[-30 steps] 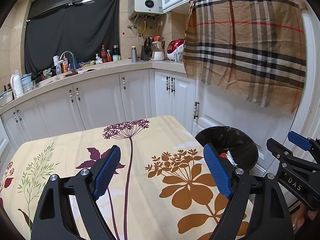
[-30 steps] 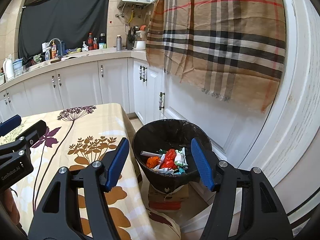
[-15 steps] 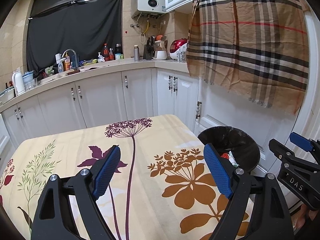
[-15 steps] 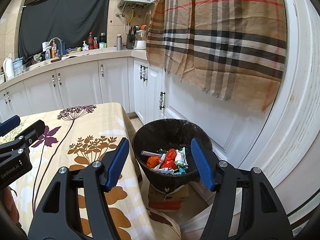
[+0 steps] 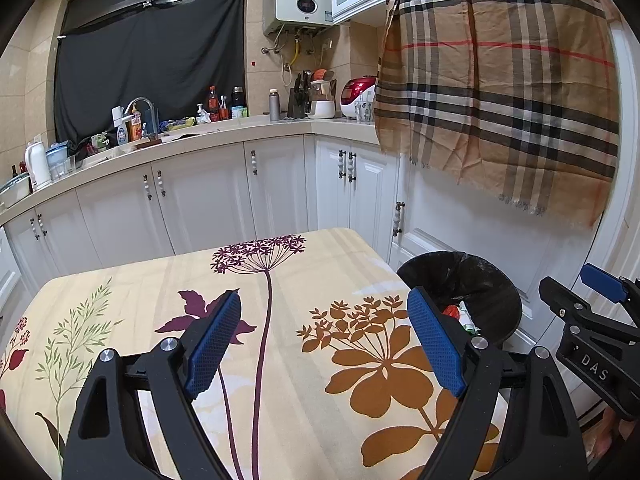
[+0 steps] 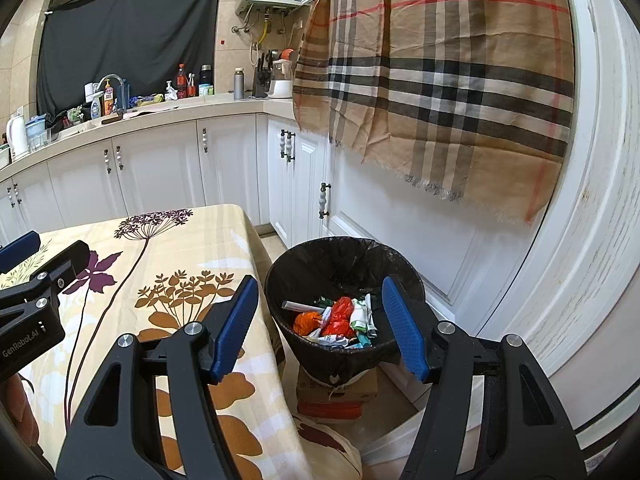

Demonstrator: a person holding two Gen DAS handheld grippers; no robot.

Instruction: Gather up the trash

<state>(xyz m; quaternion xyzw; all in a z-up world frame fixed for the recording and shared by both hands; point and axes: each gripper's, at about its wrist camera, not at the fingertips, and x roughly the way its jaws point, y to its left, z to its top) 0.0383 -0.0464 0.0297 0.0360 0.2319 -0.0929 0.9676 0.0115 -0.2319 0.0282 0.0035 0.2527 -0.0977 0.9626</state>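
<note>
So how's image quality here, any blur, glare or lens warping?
Left wrist view: sharp, evenly lit, black fisheye corners, white cabinet doors bowed. Right wrist view: equally sharp, white door frame curves strongly, black-lined round bin clearly visible; no glare.

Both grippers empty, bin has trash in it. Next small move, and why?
Probably none toward a pickup: hold and scan. The left gripper and right gripper are both open with nothing between the fingers, the tablecloth shows no loose trash, and wrappers already lie in the bin. Pan to check the floor.
</note>
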